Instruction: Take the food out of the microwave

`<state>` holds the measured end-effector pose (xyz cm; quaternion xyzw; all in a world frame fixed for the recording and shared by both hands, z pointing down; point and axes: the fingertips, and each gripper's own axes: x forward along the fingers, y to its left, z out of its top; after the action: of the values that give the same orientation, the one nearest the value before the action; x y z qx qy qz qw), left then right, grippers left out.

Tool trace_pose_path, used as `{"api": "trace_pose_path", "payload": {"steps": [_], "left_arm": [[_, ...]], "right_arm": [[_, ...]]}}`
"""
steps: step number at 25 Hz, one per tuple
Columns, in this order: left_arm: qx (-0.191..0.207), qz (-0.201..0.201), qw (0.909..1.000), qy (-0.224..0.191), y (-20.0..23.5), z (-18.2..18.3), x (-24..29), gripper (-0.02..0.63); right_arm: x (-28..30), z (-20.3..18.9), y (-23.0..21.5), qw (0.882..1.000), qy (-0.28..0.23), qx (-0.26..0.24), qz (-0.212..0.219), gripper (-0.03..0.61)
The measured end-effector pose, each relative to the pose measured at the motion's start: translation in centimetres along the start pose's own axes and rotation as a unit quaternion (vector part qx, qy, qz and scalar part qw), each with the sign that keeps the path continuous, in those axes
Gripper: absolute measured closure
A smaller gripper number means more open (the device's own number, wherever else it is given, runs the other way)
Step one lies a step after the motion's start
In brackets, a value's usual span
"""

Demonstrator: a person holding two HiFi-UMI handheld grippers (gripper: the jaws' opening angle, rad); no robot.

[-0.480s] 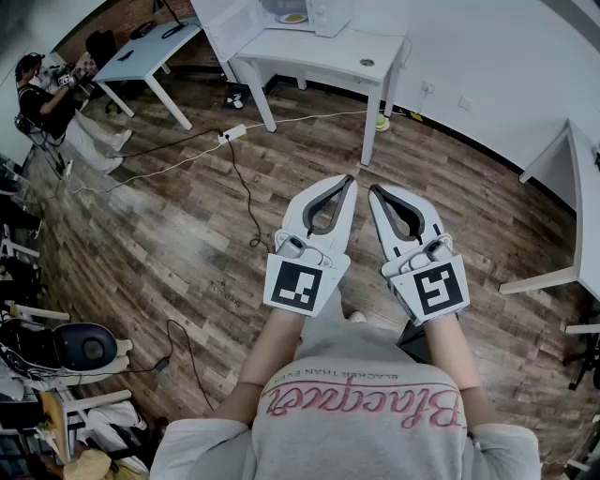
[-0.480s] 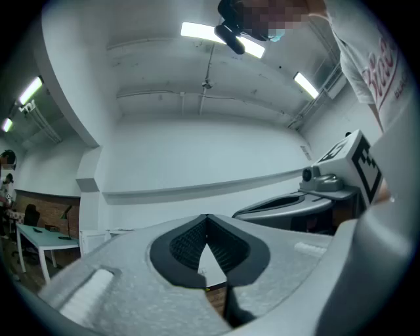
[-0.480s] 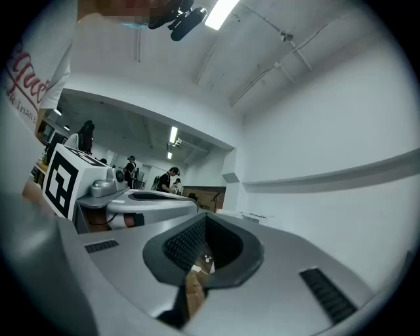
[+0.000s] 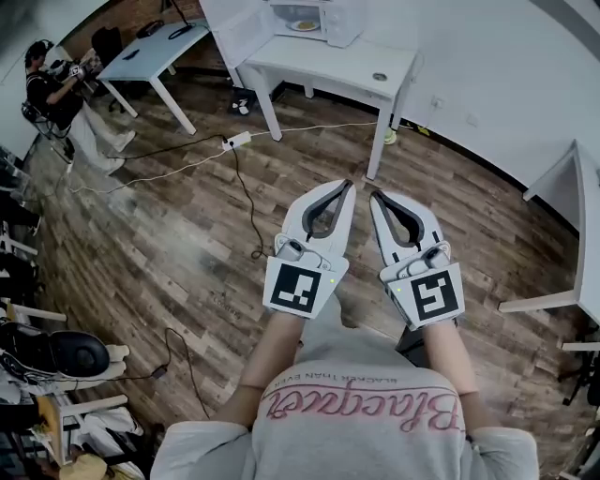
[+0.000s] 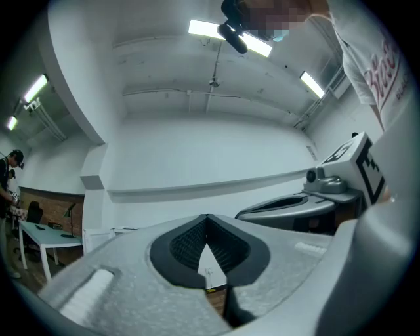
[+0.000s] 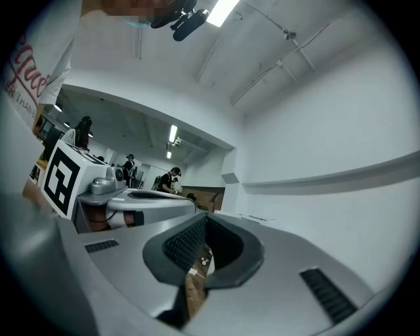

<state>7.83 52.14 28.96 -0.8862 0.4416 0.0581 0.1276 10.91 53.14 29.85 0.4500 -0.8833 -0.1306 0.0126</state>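
The left gripper [image 5: 207, 218] is closed tip to tip, empty; the right gripper [image 5: 308, 205] lies right of its fingers.

Behind white rectangular table [image 4: 337, 70], plain white wall [image 4: 487, 56]; beneath, brown wood-plank floor [image 4: 169, 234]; left of table, white power strip [image 4: 235, 141] and second white desk [image 4: 145, 52].

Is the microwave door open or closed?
Open. In the head view the door of the microwave stands swung out to the left, and a plate of food shows inside. The microwave sits on a white table.
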Motion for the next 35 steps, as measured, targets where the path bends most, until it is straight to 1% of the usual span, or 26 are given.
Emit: {"api": "trace_pose_path", "payload": {"steps": [7,13,19,25,30,32,35], "left_arm": [[0.0,-0.006,0.9999,0.011,4.9,-2.0,4.7,0.609],[-0.003,-0.009,0.9997,0.021,9.6,-4.2,9.6,0.609],[0.002,-0.02,0.9993,0.032,14.8,-6.0,13.3,0.609],[-0.005,-0.028,0.9988,0.039,19.9,-7.7,16.7,0.609],[-0.007,-0.042,0.998,0.046,22.6,-9.0,18.5,0.609],[-0.015,-0.043,0.9977,0.05,23.7,-9.4,18.9,0.609],[-0.034,-0.034,0.9973,0.056,25.4,-10.0,19.5,0.609]], "right_arm": [[6.1,-1.4,-2.6,1.0,0.003,0.009,0.005,0.568],[12.1,-3.0,-5.5,0.997,0.0,0.072,0.026,0.566],[18.7,-4.4,-8.0,0.994,0.01,0.107,0.007,0.569],[24.9,-4.9,-8.9,0.995,0.003,0.097,0.016,0.569],[28.7,-5.3,-9.3,0.996,-0.002,0.091,0.015,0.568],[30.0,-5.3,-9.5,0.996,0.0,0.09,0.01,0.569],[31.4,-5.5,-9.7,0.996,0.008,0.085,0.007,0.569]]}}
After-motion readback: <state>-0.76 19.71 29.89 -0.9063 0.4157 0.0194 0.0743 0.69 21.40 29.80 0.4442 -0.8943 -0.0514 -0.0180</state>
